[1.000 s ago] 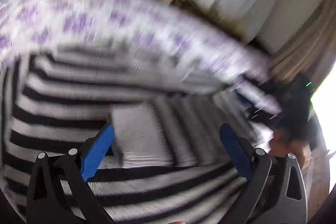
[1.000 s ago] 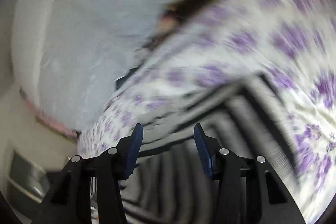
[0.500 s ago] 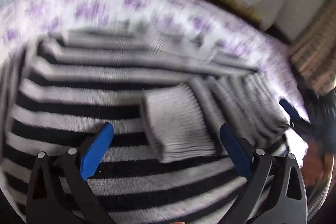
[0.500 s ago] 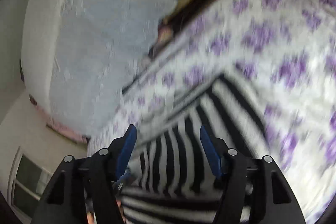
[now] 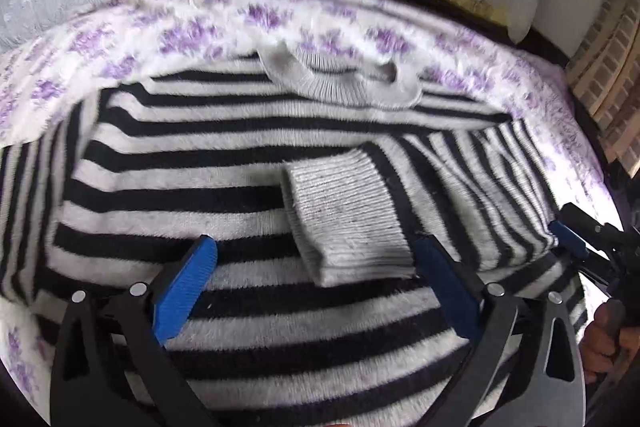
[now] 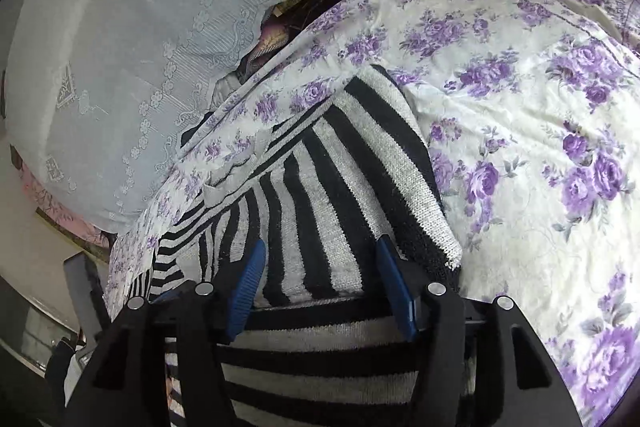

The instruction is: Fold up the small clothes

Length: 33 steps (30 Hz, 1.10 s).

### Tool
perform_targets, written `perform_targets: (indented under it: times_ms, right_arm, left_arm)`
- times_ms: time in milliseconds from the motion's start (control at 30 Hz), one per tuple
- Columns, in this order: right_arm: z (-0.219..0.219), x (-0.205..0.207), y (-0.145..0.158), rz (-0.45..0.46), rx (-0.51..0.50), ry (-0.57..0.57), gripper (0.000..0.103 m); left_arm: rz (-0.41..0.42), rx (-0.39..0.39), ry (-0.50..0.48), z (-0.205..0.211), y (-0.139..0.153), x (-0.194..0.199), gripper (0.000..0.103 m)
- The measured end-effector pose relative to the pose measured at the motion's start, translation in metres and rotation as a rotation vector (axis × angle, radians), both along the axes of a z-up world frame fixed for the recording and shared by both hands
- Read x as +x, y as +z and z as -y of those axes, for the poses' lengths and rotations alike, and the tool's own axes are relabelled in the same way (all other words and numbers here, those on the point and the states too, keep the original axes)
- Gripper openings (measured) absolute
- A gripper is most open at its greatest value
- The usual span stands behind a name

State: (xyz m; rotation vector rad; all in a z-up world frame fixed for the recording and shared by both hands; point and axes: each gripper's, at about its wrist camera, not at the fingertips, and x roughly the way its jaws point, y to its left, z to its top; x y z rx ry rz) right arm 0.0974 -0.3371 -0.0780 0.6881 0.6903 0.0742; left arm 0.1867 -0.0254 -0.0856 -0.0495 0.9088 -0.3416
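Purple-flowered bedsheet [image 6: 520, 131] under striped sweater [image 5: 248, 163]

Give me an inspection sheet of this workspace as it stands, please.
Surface: floral sheet, rumpled.
Job's things: striped sweater lies flat, collar far; one sleeve folded across the body, grey cuff on top.
Clutter: nothing seen on the sheet.
Grippers: left tool open above the cuff; right tool open at the sleeve fold, holding nothing.
Cables: nothing seen.
Surroundings: lace cloth behind; a hand at the edge.
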Motion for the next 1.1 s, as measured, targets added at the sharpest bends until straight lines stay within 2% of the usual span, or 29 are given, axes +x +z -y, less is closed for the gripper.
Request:
perform_targets:
  times_ms: [67,133,233,367,400,433,467,500,600,667,733,833,933,1000,1100]
  right_arm:
    - [-0.001,-0.021,0.016,0.074,-0.039,-0.023,0.058]
    - [0.001,-0.036,0.024,0.101,-0.057,-0.04,0.062]
    - [0.018,-0.052,0.019,0.096,-0.006,-0.084,0.064]
    - [0.026,-0.05,0.012,0.071,0.039,-0.105,0.064]
    - [0.024,-0.048,0.012,0.069,0.032,-0.099,0.064]
    - [0.022,-0.047,0.012,0.066,0.024,-0.094,0.064]
    - [0.02,-0.047,0.011,0.062,0.017,-0.089,0.064]
    - [0.02,-0.048,0.01,0.058,0.014,-0.09,0.064]
    - [0.023,-0.05,0.007,0.051,0.029,-0.104,0.064]
    - [0.025,-0.049,0.004,0.044,0.042,-0.111,0.064]
    - [0.026,-0.048,0.001,0.032,0.05,-0.115,0.064]
    - [0.027,-0.047,-0.001,0.025,0.053,-0.118,0.064]
    - [0.028,-0.045,-0.005,0.011,0.055,-0.121,0.064]
    - [0.028,-0.044,-0.007,0.006,0.056,-0.122,0.064]
    - [0.027,-0.044,-0.007,0.007,0.049,-0.122,0.064]
  left_arm:
    - [0.008,-0.047,0.042,-0.022,0.008,-0.01,0.098]
    - [0.003,-0.157,0.099,-0.062,0.014,-0.021,0.098]
    - [-0.011,-0.295,0.233,-0.135,0.013,-0.031,0.098]
    - [-0.053,-0.395,0.452,-0.23,-0.004,-0.057,0.098]
    - [-0.061,-0.439,0.477,-0.243,-0.008,-0.059,0.097]
    - [-0.072,-0.536,0.477,-0.258,-0.01,-0.062,0.097]
    - [-0.068,-0.59,0.475,-0.266,-0.008,-0.065,0.097]
    - [-0.056,-0.607,0.479,-0.269,-0.006,-0.066,0.097]
    - [-0.054,-0.524,0.486,-0.262,-0.006,-0.06,0.097]
    - [-0.052,-0.512,0.504,-0.262,-0.007,-0.053,0.097]
    - [-0.031,-0.531,0.525,-0.268,-0.003,-0.047,0.097]
    - [-0.033,-0.575,0.621,-0.292,-0.008,-0.028,0.094]
    - [-0.019,-0.58,0.706,-0.312,-0.009,-0.016,0.079]
    - [-0.023,-0.574,0.746,-0.319,-0.01,-0.012,0.053]
    - [-0.039,-0.563,0.771,-0.327,-0.016,-0.013,0.03]
